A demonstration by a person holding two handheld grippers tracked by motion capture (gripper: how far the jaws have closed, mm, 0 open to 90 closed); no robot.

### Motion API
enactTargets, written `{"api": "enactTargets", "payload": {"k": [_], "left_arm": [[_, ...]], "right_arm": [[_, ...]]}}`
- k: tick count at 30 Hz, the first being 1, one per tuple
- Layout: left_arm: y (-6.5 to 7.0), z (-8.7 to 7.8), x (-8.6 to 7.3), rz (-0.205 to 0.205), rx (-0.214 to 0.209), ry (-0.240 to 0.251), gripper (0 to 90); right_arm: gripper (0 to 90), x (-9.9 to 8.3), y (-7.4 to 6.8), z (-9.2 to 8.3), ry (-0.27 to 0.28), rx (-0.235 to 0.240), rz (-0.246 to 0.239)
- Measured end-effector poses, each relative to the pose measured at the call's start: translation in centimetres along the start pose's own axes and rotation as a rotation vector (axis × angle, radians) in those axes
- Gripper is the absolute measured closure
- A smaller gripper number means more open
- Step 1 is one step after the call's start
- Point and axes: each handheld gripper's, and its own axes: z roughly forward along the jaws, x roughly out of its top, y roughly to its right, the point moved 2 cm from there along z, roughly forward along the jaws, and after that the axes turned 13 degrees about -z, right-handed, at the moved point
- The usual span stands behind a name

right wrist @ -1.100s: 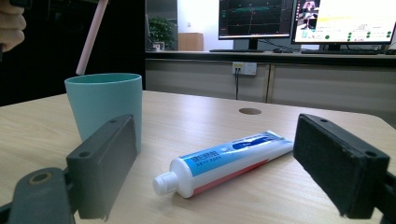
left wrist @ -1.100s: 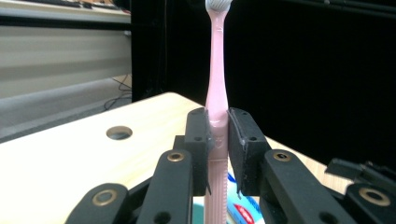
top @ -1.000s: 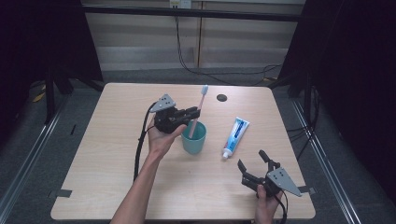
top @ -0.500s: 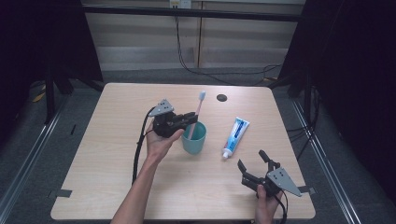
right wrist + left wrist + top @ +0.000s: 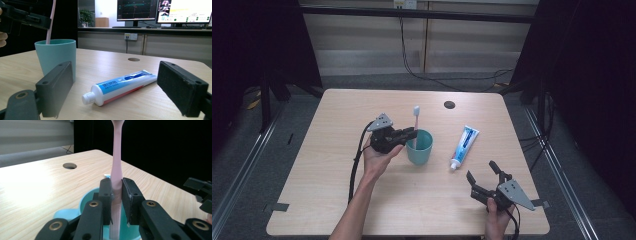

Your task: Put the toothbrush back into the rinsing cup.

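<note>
While the left gripper point(image 5: 408, 135) is clamping the pink toothbrush point(image 5: 415, 126) upright over the teal cup point(image 5: 419, 146), the step in hand looks to be the placing of the brush into that cup. In the left gripper view its two black jaws are pressing flat against either side of the pink handle point(image 5: 116, 182), with the ribbed lower end already reaching down inside the cup's rim point(image 5: 86, 197) and the head rising out of the top of the view. Whether the tip is resting on the cup's bottom I cannot tell. By my judgement the next move is calling for a small lowering until the brush is seated, then a gentle parting of the jaws so the brush is leaning on the rim rather than toppling the cup.

Moving rightward, the toothpaste tube point(image 5: 464, 146) is lying flat on the wooden table point(image 5: 322, 150) just beside the cup, cap end pointing toward the person.

Farther right, near the table's front edge, the right gripper point(image 5: 484, 177) is hovering with its jaws spread wide, gripping nothing and touching nothing. In the right gripper view the tube point(image 5: 121, 86) is sitting between those parted jaws but farther off, so a reach for it seems likely to be coming.
</note>
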Motion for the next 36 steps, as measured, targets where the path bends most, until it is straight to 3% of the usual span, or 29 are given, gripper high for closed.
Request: {"api": "enactTargets", "payload": {"k": [9,14,18,21,24,28,32,36], "left_arm": [[-0.5,-0.7,-0.3,-0.008,0.0,-0.015,78.4],[-0.4,-1.4,-0.1,-0.004,-0.006,-0.007,73.3],[-0.4,-2.0,0.0,-0.017,-0.028,-0.011,62.7],[0.0,-2.4,0.0,0.013,-0.025,-0.024,56.3],[0.0,-3.0,-0.1,0.012,-0.025,-0.021,49.3],[0.0,-3.8,-0.7,0.012,0.012,-0.013,39.1],[-0.2,-4.7,-1.4,0.047,0.087,-0.019,32.9],[-0.6,-5.5,-2.0,0.058,0.129,-0.016,27.0]], "right_arm": [[12.9,0.0,0.0,0.0,0.0,-0.001,-0.001],[13.0,0.0,0.0,0.0,0.0,0.0,0.0],[12.9,0.0,0.0,0.0,0.0,0.0,0.0],[12.9,0.0,0.0,0.0,-0.001,0.0,0.0],[12.9,0.0,0.0,0.0,0.0,-0.001,-0.001],[12.9,0.0,0.0,0.0,0.0,-0.001,0.0],[12.9,0.0,0.0,0.0,-0.001,-0.001,0.0],[12.9,0.0,0.0,0.0,-0.003,-0.003,0.002]]}}
